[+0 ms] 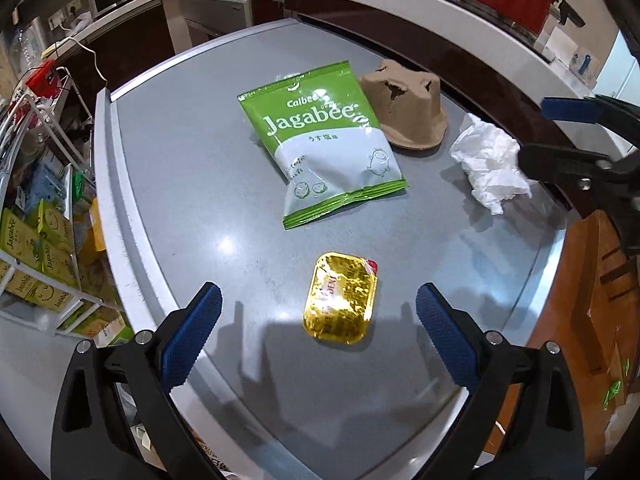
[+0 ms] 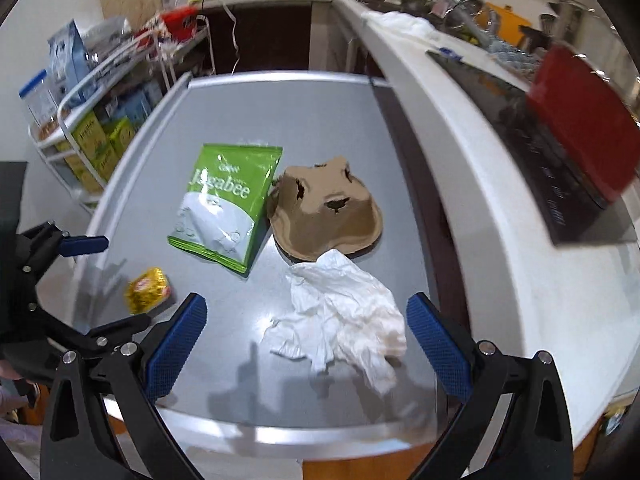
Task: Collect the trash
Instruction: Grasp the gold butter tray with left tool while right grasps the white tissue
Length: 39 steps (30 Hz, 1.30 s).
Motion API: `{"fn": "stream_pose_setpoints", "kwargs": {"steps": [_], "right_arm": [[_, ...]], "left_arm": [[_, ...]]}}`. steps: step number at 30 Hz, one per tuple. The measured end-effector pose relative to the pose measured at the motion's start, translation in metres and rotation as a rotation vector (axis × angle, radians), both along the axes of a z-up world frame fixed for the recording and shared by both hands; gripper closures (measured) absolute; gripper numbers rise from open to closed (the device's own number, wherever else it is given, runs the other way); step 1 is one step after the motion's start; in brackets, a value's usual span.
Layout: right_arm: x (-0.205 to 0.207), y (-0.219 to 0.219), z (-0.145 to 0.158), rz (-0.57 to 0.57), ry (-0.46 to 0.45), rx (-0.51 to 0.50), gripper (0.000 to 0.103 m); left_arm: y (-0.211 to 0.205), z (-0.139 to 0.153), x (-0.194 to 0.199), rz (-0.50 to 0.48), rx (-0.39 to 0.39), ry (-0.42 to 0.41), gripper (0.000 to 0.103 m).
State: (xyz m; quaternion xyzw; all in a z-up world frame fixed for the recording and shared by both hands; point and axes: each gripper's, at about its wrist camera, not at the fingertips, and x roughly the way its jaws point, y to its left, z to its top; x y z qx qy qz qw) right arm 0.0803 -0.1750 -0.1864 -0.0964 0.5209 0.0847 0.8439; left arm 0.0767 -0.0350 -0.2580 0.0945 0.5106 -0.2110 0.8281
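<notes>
Gold foil tub (image 1: 341, 298): flat on the grey tabletop (image 1: 192, 184), near its front edge, right between the left gripper's fingers, untouched.
Left gripper (image 1: 319, 314): blue pads spread wide, nothing held.
Crumpled white tissue (image 2: 340, 312): on the table's right side, framed by the right gripper (image 2: 306, 322), also gaping and empty.
Green Jagabee snack bag (image 1: 324, 144): mid-table, lying flat.
Brown pulp cup carrier (image 2: 326, 208): upside down, touching the bag's right edge, just behind the tissue.

L gripper (image 1: 319, 322) jaws spread wide, angled down, holding nothing. R gripper (image 2: 307, 334) same: wide apart, angled down, unloaded.
</notes>
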Motion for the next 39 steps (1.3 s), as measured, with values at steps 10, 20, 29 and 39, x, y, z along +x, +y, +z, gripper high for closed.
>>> {"fn": "stream_pose_setpoints", "kwargs": {"steps": [10, 20, 29, 39], "right_arm": [[0.023, 0.002, -0.039, 0.045, 0.094, -0.051, 0.006], [0.028, 0.002, -0.058, 0.064, 0.148, -0.048, 0.008], [0.008, -0.006, -0.044, 0.044, 0.255, 0.388, 0.009], [-0.008, 0.004, -0.039, 0.22, 0.259, 0.193, 0.007]], "left_arm": [[-0.004, -0.018, 0.008, -0.03, 0.015, 0.025, 0.021], [-0.011, -0.021, 0.008, -0.068, 0.042, 0.005, 0.03], [0.002, -0.019, 0.003, -0.053, 0.031, 0.019, 0.031], [-0.001, -0.012, 0.003, -0.121, -0.013, 0.022, 0.03]]}}
